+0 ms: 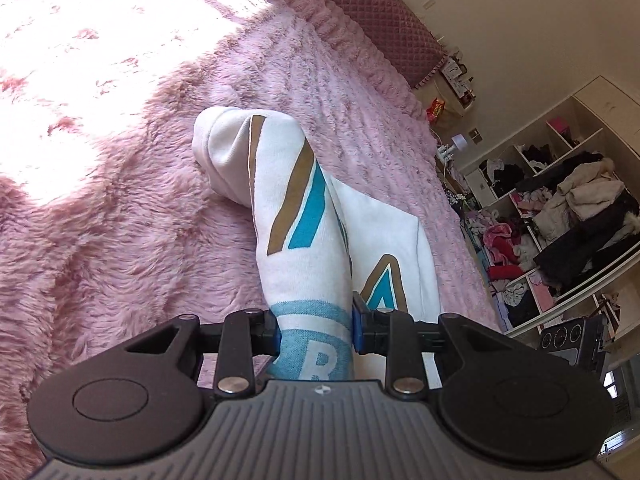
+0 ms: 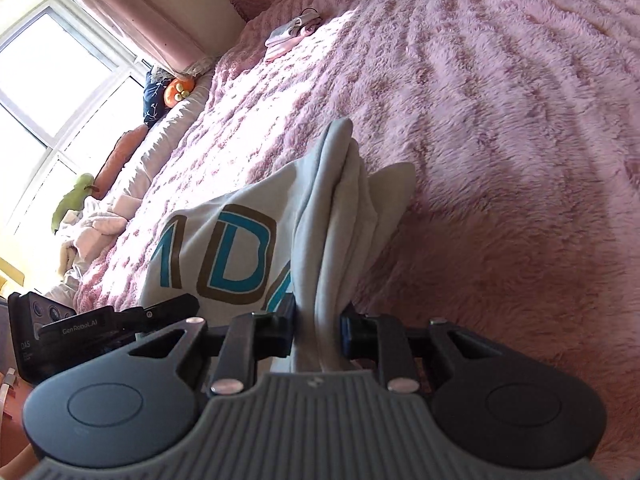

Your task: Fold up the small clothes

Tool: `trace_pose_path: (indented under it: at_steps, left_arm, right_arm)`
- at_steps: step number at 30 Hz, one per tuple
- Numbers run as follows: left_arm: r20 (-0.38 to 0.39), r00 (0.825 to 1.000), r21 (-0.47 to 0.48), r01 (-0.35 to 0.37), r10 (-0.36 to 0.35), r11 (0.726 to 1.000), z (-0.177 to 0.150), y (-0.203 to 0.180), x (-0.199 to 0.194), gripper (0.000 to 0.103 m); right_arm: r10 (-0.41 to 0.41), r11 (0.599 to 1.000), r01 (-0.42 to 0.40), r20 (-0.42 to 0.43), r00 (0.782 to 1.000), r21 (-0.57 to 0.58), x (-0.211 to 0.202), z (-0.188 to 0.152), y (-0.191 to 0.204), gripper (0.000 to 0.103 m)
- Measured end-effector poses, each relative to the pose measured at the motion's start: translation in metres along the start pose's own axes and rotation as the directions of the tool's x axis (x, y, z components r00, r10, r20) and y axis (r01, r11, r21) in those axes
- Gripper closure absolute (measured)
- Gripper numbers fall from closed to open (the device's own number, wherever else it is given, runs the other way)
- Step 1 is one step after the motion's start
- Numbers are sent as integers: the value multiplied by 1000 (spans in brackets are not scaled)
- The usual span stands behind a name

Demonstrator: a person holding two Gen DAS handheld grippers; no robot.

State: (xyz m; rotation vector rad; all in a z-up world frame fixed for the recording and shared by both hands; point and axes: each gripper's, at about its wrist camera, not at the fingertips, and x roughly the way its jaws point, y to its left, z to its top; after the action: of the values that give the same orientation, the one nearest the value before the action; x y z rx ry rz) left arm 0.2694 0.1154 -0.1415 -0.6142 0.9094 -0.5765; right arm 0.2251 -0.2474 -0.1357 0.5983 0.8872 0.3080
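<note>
On the fluffy pink bedspread [image 1: 120,200] lies the white garment with teal-and-brown lettering [image 1: 296,208]. Left gripper [image 1: 314,330] is clamped on a bunched fold of it, lifted off the bedspread. Right gripper [image 2: 316,330] is clamped on another gathered edge, the lettered panel [image 2: 224,252] draping toward the bedspread.

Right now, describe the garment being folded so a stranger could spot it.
On the fluffy pink bedspread, both grippers clamp a white top. Unlike the pale pink folded clothes near the headboard, it carries big teal letters outlined in brown.
</note>
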Motion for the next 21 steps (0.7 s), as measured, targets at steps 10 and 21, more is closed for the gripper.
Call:
trace_pose_path:
  at_steps: [10,21]
  left_arm:
    - [-40,998,-134,37,-43,990,11,54,7,64]
    - [-29,997,-178,67,-73,982,36,74,25,51]
  right_arm:
    - [-164,984,168,81,983,-53,2,3,-20,64]
    - [46,975,-46,-4,999,-216,-27,-84,29,63]
